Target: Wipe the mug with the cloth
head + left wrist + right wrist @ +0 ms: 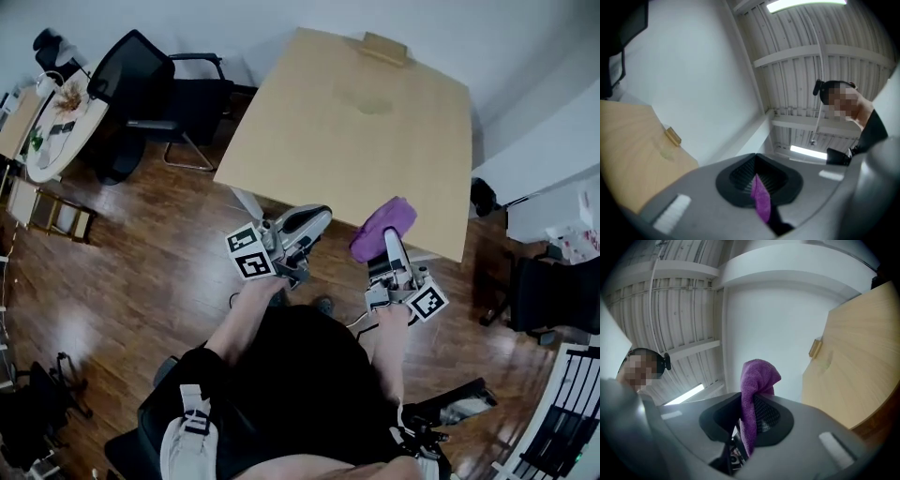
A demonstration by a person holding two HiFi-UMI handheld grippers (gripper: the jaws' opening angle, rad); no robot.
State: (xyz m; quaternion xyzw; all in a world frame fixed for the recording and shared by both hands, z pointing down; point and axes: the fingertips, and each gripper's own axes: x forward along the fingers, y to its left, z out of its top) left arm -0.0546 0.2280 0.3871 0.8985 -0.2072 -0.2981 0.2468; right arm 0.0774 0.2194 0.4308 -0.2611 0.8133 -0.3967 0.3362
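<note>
Both the left gripper (317, 217) and the right gripper (392, 246) are held up in front of the seated person, tilted toward the ceiling and just short of the bench (309, 141) edge. I judge this a carrying pose rather than a wiping one. The right gripper is clamped on the purple cloth (382, 225), which stands bunched above its tips and trails down between the jaws. Held that way, a loose pad of fabric is free to rub against something. The left gripper has its jaws pressed together, and its own view shows a thin purple strip (761, 201) pinched in the gap. The strip looks like cloth, but I cannot tell whether it belongs to the same cloth, since the two tips sit apart in the head view. No mug is plainly in view. The bench carries a small tan block (385, 47) at its far edge and, near it, a faint rounded patch (373, 103) that could be clear glass or only a mark. If that is the mug, it lies well apart from both grippers, with nothing standing between. A black office chair (141, 80) and a round side table (56, 122) stand off to the left on the wood floor (141, 272) — neither blocks the way.
</note>
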